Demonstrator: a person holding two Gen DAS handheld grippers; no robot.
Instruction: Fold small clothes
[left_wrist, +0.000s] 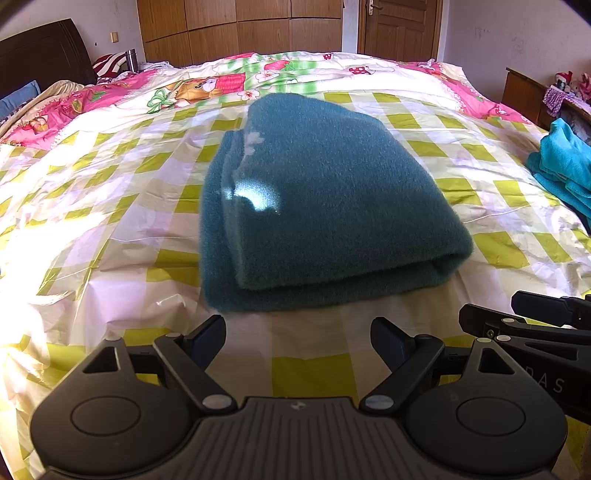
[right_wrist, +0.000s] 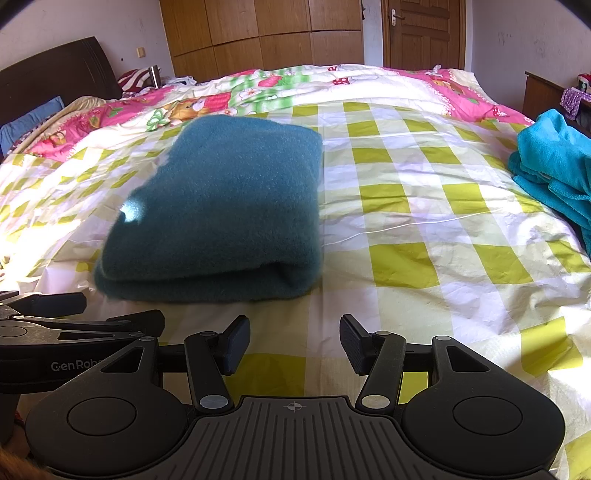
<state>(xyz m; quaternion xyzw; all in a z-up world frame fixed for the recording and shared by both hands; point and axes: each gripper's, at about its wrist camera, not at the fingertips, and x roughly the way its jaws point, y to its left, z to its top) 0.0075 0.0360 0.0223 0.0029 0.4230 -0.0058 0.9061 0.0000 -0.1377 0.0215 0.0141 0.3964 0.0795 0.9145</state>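
Looks like the dark teal fleece is folded just ahead of both wide-open, empty grippers, left gripper and right gripper, so next probably means reaching the turquoise pile off right.

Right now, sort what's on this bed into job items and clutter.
Job: folded dark teal fleece garment; rumpled turquoise fleece clothes pile; open left gripper; open right gripper.

Lying about: pink cartoon quilt; striped red-white pillow; steel flask.
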